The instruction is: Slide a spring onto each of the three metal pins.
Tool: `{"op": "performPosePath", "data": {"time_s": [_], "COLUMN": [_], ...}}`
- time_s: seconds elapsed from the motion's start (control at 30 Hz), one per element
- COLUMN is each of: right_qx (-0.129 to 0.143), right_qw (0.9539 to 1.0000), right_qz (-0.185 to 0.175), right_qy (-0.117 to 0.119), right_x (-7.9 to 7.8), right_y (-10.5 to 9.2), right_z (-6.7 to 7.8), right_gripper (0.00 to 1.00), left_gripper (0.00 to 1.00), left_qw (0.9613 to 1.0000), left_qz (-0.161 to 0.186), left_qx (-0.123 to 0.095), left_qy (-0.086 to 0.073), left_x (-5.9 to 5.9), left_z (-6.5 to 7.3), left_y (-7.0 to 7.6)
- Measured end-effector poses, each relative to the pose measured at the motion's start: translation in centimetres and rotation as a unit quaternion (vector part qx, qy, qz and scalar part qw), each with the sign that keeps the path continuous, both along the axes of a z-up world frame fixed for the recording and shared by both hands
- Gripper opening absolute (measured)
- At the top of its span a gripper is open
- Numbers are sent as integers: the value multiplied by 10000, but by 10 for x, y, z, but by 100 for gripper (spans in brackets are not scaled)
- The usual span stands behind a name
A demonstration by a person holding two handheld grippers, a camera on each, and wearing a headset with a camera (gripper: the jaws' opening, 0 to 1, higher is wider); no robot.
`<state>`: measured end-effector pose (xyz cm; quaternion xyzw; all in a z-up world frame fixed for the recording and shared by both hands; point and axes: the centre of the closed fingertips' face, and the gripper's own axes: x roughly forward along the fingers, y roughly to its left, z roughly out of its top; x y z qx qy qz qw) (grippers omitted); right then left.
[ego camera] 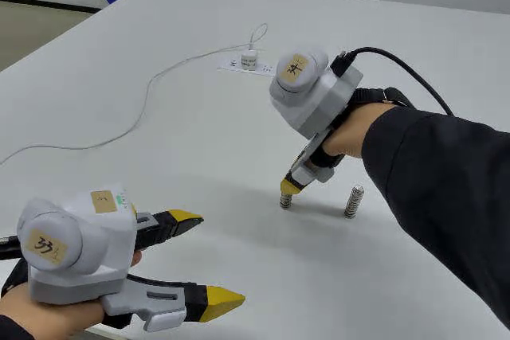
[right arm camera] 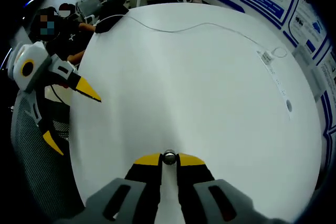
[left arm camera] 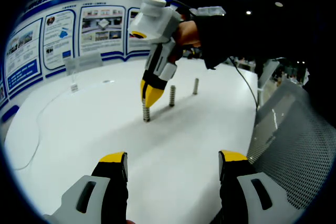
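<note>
Right gripper (ego camera: 289, 187), jaws pinched on an upright spring (ego camera: 285, 201) on the white table (ego camera: 199, 133); left gripper (ego camera: 209, 259) jaws wide, empty; tan stickers (ego camera: 294, 68) carry illegible handwriting.

Head view above table (ego camera: 207, 133), left gripper view low across it, right gripper view steeply down, close

Right tool (right arm camera: 169, 160): yellow-tipped jaws closed against a round metal end (right arm camera: 169, 157), seen end-on. Left tool (right arm camera: 77, 124), jaws apart, at the white worktop (right arm camera: 210, 87) edge. Cable (right arm camera: 210, 24) beyond.
</note>
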<state>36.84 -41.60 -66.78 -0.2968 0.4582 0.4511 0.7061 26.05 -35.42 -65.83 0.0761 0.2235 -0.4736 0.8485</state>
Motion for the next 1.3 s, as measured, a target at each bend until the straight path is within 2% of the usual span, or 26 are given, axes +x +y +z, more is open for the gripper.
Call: {"op": "performPosePath", "data": {"time_s": [0.27, 0.63, 0.93, 1.3], "right_qx": [137, 359, 601, 864], "right_qw": [9998, 9982, 9958, 9925], "right_qz": [-67, -184, -311, -504], "right_qy": [-135, -453, -624, -699], "right_x": [1, -2, -16, -36], "right_y": [-4, -17, -26, -44], "right_z": [7, 19, 25, 25], "right_gripper": [17, 22, 24, 24], "left_gripper": [72, 72, 72, 73], "left_qw": [10000, 10000, 9999, 9999], "left_qz": [-39, -45, -62, -54], "left_qx": [18, 14, 14, 8], "left_qy": [-17, -71, -104, -114], "left_x": [0, 1, 2, 1], "left_z": [1, 5, 7, 8], "left_y": [-1, 1, 0, -2]}}
